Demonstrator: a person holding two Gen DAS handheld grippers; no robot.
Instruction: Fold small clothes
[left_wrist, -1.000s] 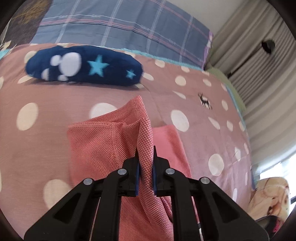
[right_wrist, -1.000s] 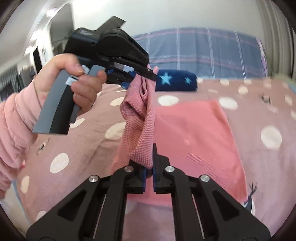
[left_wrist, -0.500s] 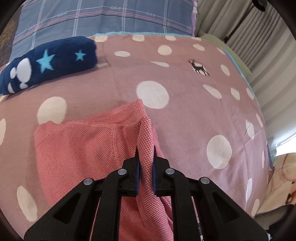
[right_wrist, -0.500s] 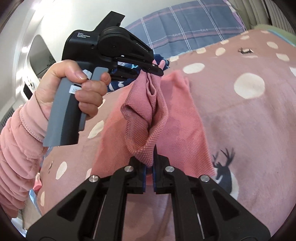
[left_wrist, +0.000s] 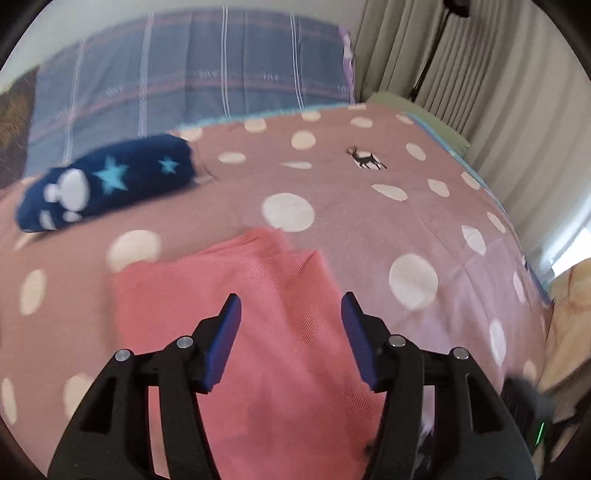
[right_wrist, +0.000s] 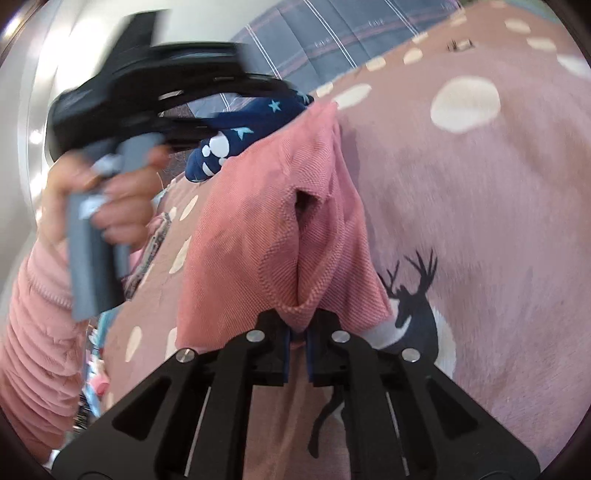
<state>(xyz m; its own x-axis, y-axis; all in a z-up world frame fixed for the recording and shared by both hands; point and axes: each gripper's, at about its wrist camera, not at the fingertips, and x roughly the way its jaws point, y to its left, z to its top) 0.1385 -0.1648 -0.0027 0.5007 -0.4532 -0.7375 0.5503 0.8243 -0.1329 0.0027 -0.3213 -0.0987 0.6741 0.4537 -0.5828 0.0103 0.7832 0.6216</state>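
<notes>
A small pink-red knit garment (left_wrist: 258, 295) lies folded on the bed's polka-dot blanket (left_wrist: 369, 206). My left gripper (left_wrist: 290, 314) is open and empty, hovering just above the garment. My right gripper (right_wrist: 299, 332) is shut on a near edge fold of the garment (right_wrist: 258, 229), low over the bed. In the right wrist view the left gripper's body (right_wrist: 155, 88) shows blurred at upper left, held in a hand with a pink sleeve.
A dark blue rolled cloth with stars (left_wrist: 103, 181) lies at the back left of the bed. A blue plaid pillow (left_wrist: 203, 74) stands behind it. Curtains (left_wrist: 480, 92) hang at the right. A deer print (right_wrist: 410, 291) marks the blanket beside the garment.
My left gripper has opened and let go of the garment, which dropped flat onto the bed. My right gripper keeps its hold and has lowered toward the blanket.
</notes>
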